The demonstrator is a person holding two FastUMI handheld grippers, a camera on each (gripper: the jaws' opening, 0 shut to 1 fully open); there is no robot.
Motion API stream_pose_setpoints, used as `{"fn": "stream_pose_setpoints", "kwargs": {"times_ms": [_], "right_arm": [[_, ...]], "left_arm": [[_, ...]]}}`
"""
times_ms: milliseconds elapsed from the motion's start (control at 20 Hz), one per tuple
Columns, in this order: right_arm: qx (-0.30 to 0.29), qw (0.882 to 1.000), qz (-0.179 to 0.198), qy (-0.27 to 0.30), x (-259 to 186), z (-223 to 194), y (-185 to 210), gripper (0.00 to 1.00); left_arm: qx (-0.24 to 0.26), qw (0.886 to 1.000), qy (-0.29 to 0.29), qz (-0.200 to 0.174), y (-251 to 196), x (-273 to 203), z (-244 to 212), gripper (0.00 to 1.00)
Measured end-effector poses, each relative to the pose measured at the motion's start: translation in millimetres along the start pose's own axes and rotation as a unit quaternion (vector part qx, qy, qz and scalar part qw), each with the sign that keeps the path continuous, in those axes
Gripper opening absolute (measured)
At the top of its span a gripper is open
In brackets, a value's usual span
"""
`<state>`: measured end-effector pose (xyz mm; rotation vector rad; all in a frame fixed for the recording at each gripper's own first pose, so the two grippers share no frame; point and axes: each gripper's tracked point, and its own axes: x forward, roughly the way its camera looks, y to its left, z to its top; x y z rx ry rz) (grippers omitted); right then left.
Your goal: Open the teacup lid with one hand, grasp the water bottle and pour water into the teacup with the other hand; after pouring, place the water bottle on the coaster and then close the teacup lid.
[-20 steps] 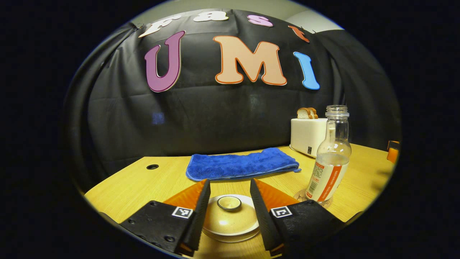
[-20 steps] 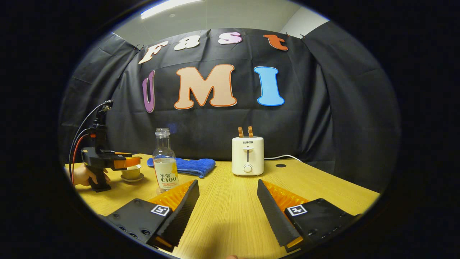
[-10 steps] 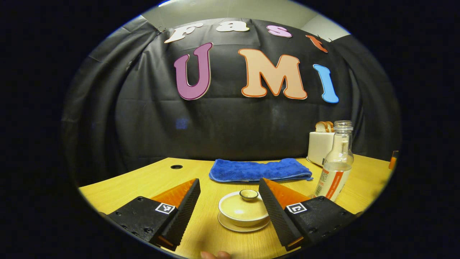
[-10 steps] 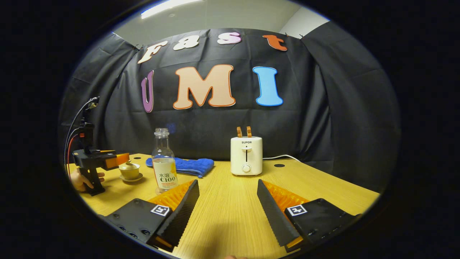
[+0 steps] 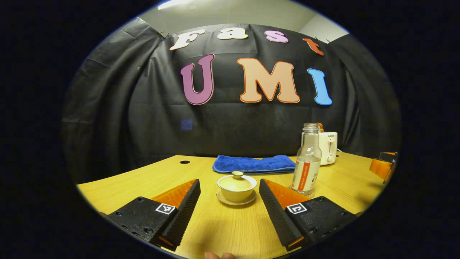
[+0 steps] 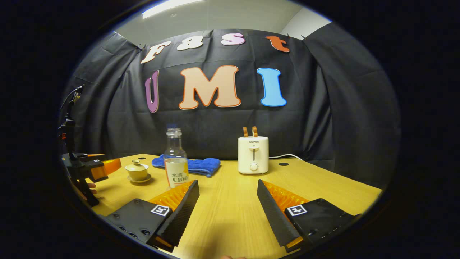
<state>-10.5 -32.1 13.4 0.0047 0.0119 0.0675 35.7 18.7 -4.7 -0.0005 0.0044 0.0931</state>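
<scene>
A pale lidded teacup stands on its saucer on the wooden table, lid in place, just beyond my left gripper, which is open and holds nothing. To its right stands an uncapped clear water bottle, partly filled, its base partly hidden by my finger. In the right gripper view the teacup and the bottle sit at the left, with the left gripper and a hand beside the cup. My right gripper is open over bare table.
A folded blue towel lies behind the teacup. A white toaster with bread in it stands at the back, its cable running right. The table has cable holes near the back edge.
My left gripper has drawn back and lifted away from the teacup, which was between its fingers a second ago. The lid stays on the cup. The right gripper has barely shifted.
</scene>
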Motion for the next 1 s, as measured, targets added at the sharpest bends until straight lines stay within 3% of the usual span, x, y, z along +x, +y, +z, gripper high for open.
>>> {"fn": "stream_pose_setpoints", "kwargs": {"times_ms": [550, 1000], "right_arm": [[0.002, 0.999, 0.033, 0.002, -36, -3, 73, 0.99], [0.002, 1.000, 0.031, 0.003, -45, -3, 87, 1.00]], "left_arm": [[0.000, 1.000, -0.001, -0.016, -26, -58, 0, 0.96], [0.000, 1.000, -0.012, -0.021, -33, -70, 3, 0.97]]}}
